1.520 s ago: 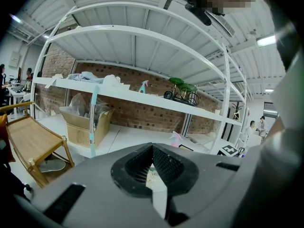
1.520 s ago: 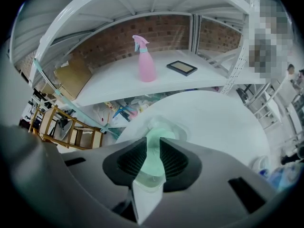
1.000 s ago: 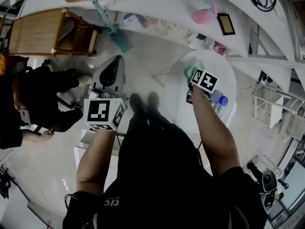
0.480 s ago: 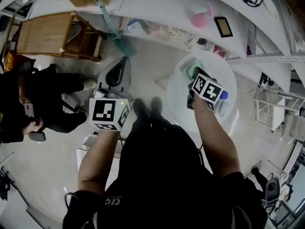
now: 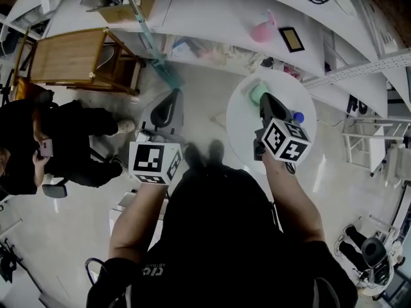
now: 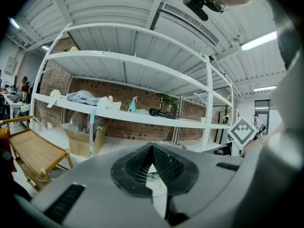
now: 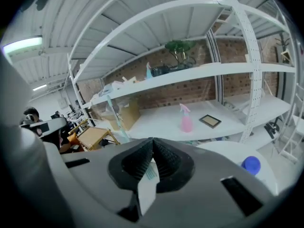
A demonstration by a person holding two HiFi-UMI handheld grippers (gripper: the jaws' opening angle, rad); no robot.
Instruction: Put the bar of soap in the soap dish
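left gripper (image 6: 152, 148) and right gripper (image 7: 152, 145) both closed, empty; soap probably in green soap dish (image 5: 256, 94) on round table (image 5: 239, 126), unconfirmed.

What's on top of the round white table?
A green thing and a blue-capped bottle show on the round white table. The right gripper covers the middle, so anything under it is hidden.

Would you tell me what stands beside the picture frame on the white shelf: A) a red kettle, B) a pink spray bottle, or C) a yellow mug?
B: a pink spray bottle stands beside the picture frame on the white shelf.
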